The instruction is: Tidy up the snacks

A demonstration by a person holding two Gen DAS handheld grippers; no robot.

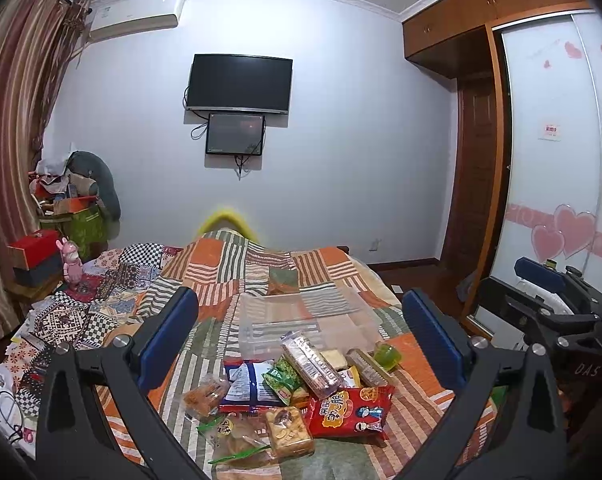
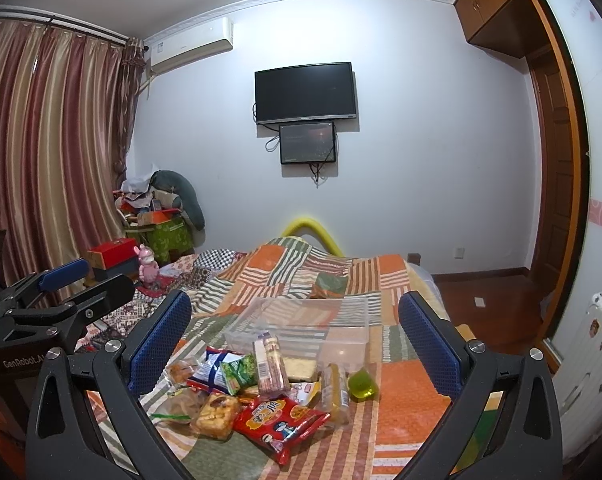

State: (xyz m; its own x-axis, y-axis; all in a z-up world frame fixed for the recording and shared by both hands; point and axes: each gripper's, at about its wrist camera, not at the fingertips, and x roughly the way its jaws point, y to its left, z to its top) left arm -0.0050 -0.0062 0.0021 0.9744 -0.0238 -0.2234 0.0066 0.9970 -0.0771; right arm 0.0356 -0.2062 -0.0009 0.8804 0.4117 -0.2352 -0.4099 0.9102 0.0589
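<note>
The task looks not yet begun: the clear plastic bin (image 1: pixel 301 316) in the middle of the frame holds no snack, and the snack pile (image 1: pixel 293 396) lies on the patchwork quilt (image 1: pixel 237 268) just below it. The left gripper (image 1: pixel 301 332) and the right gripper (image 2: pixel 297 340) both have their fingers wide apart, holding nothing. I judge that all packets are left to move.

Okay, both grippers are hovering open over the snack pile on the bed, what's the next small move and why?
Probably lower the right hand-held gripper onto the red snack packet: it lies on top at the pile's near edge, both grippers are open and empty, and the clear plastic bin behind the pile looks empty.
</note>
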